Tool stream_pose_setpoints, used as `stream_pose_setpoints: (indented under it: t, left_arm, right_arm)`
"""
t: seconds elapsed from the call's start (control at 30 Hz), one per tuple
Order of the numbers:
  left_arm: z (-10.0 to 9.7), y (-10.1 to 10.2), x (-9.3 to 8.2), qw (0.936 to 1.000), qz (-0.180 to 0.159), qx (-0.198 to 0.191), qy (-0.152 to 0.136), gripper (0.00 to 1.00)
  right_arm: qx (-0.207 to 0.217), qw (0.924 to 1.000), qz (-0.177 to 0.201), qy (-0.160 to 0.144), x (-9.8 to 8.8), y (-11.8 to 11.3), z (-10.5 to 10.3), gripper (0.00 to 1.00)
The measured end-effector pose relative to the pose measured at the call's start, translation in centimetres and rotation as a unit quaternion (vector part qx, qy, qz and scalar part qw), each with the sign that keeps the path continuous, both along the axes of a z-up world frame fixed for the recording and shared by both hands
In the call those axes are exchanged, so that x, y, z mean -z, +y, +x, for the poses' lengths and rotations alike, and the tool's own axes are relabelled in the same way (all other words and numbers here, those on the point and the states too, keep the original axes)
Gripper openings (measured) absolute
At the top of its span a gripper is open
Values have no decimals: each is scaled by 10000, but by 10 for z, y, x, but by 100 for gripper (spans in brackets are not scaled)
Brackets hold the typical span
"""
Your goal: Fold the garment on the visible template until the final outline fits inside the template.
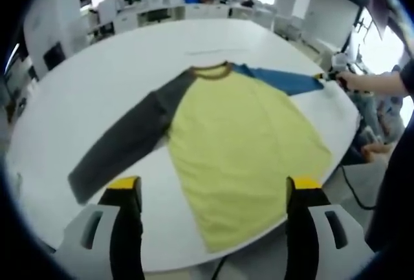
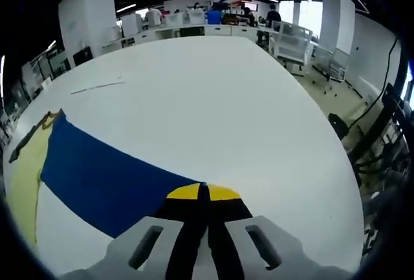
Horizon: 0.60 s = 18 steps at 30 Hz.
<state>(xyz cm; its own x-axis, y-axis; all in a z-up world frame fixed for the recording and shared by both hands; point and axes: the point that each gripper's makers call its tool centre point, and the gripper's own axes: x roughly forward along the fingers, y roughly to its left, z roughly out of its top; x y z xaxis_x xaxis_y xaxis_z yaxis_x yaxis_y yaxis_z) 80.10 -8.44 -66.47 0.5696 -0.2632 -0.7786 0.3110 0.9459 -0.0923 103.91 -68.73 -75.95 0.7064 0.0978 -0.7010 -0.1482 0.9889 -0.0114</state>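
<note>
White tabletop (image 1: 97,92) runs wide under both your hands, with office desks and strip lights well behind it. Spread flat on it lies the shirt (image 1: 239,144) — yellow body, brown collar, a grey sleeve (image 1: 126,144) stretched out to one side and a blue sleeve (image 1: 284,79) to the other. I can't make out any template outline beneath it; if one is there, the cloth or the glare hides it.

Your left gripper (image 1: 213,193) hangs over the near table edge with its jaws wide apart, framing the hem and touching nothing. It looks parked there so the whole garment stays in sight while the other hand works.

Your right gripper (image 2: 203,193) is at the cuff end of the blue sleeve (image 2: 103,180), jaws drawn together with the yellow tips meeting right where the cloth ends. That reads as a pinch on the cuff, and from the left gripper view you can see the same tool (image 1: 333,73) out at the sleeve's tip, held level with the table — a sensible grip for carrying the sleeve across the body as a first fold. Nothing is folded yet.
</note>
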Motion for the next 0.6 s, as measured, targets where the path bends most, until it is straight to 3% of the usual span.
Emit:
stream_pose_setpoints:
  t: [0.6]
  left_arm:
    - [-7,5,-12,9995,-139,-47,-270,88]
  right_arm:
    - [-271,9980,-534,-213,-54,3,-2,2]
